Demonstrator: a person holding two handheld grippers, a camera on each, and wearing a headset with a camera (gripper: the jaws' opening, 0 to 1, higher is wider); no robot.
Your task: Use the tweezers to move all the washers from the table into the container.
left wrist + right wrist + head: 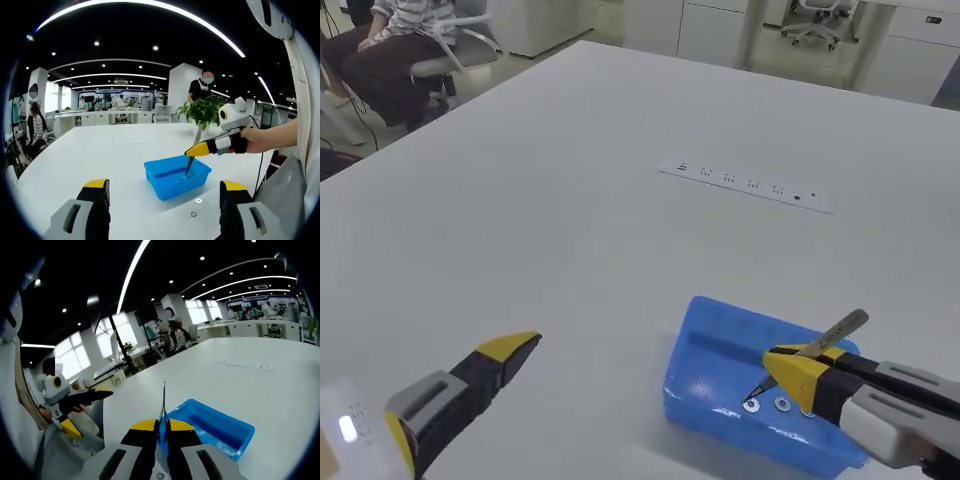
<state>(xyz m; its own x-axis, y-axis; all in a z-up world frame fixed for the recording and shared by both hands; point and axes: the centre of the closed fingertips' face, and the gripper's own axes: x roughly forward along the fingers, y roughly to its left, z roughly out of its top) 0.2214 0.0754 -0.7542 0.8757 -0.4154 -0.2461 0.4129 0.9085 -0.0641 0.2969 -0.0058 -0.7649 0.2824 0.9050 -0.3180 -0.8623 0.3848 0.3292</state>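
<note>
A blue container (720, 345) sits on the white table near its front edge. My right gripper (798, 372) is shut on a pair of tweezers (839, 329), whose tips point down inside the container next to two small washers (782, 403). In the right gripper view the tweezers (163, 402) stick out between the shut jaws above the container (220, 432). My left gripper (515, 350) hovers open to the left, holding nothing. In the left gripper view two washers (198, 200) lie on the table in front of the container (167, 182), with the right gripper (212, 146) above it.
A flush power strip (745, 183) is set into the table (550, 220) farther back. A person sits on an office chair (450, 45) at the far left. Another person stands behind a potted plant (202, 111) past the table.
</note>
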